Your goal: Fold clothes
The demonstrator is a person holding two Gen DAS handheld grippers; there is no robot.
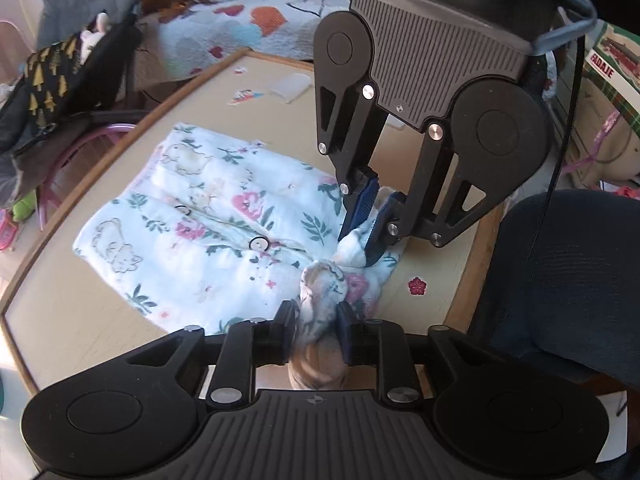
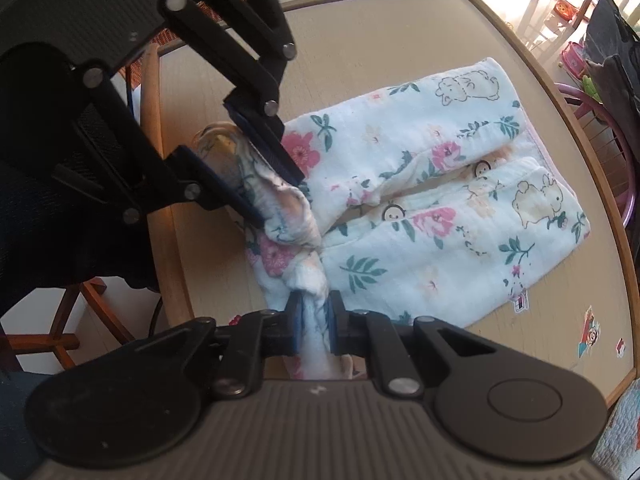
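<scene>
White floral garment (image 1: pixel 208 216) spread on tan table (image 1: pixel 80 312); left gripper (image 1: pixel 316 328) and right gripper (image 2: pixel 314 320) side by side, angled down, each clamped on bunched near edge

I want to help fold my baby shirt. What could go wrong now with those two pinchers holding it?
1. Both the left gripper and right gripper pinch bunched cloth at one end of the floral garment, close together. Lifting like that could fold it crooked or wrinkled.
2. The garment's front gapes between its buttons, so pulling may open it further.
3. That end lies near the table edge, so it might slide off.
</scene>
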